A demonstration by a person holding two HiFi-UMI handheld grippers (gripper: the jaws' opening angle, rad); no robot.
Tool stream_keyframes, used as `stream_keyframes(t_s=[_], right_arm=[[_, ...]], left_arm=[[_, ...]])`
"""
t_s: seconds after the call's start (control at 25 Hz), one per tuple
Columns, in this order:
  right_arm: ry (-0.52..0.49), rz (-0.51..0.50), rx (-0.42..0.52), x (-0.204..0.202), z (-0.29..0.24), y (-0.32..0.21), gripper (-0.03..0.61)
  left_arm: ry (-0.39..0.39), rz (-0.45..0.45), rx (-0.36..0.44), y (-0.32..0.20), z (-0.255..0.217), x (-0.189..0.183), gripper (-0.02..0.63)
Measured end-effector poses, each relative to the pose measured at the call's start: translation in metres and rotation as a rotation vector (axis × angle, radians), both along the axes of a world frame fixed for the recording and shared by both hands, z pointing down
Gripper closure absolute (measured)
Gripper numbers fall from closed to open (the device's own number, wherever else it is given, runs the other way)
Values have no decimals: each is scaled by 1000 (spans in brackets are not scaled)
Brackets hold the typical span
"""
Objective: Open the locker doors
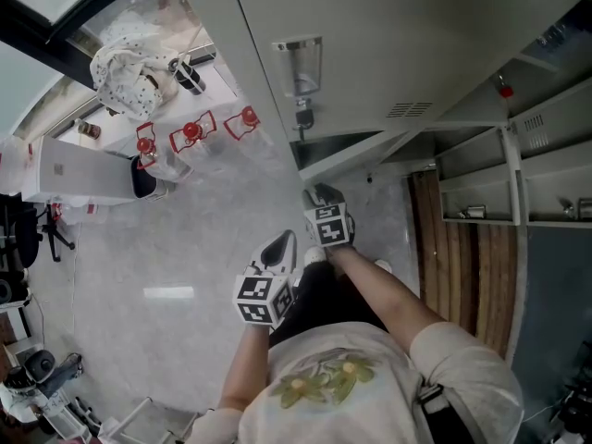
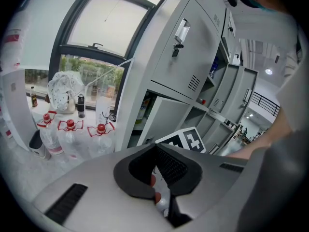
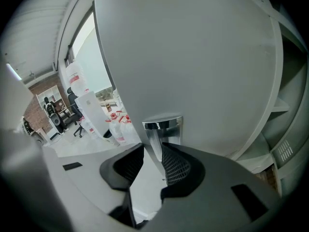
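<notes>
- You are standing over a pale floor [image 1: 185,248] and holding the left gripper [image 2: 155,149] low in front of you. Its jaws are closed tip to tip with nothing gripped between them.
- Just ahead, you are presenting the right gripper [image 3: 153,150] to the lower door [image 3: 193,57] of a grey bank of lockers. Its jaws are standing wide, and the door's chrome handle [image 3: 162,127] is sitting in the gap. The handle is lying close against the right pad [image 3: 176,166], with the left pad standing clear of it.
- In the left gripper view, that lower door is hanging ajar, showing a dark slot of the inside beside it.
- Above it, the upper door [image 2: 195,47] is sitting shut, with an upper handle [image 2: 181,30] and a key [image 2: 176,50] hanging just beneath.
- To the right, further lockers [image 1: 481,178] are standing open, showing their shelves.
- Farther off to the left, clear bottles [image 2: 70,132] with red caps are lining up on the floor beneath a window [image 2: 106,28]. A spotted white bag [image 2: 63,91] is resting on the ledge.
</notes>
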State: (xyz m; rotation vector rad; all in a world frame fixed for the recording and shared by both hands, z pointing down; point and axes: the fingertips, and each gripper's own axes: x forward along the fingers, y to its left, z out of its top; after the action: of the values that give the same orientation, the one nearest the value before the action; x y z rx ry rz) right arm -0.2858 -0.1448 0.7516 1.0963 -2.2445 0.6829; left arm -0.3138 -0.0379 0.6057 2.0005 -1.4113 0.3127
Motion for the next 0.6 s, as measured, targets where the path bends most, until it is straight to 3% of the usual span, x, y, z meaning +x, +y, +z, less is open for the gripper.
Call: stream_keyframes(t_s=[0.6], right_arm=[[-1,-30,-4,19,1,29,446]], left_arm=[[-7,17,-2,12,-1,22,584]])
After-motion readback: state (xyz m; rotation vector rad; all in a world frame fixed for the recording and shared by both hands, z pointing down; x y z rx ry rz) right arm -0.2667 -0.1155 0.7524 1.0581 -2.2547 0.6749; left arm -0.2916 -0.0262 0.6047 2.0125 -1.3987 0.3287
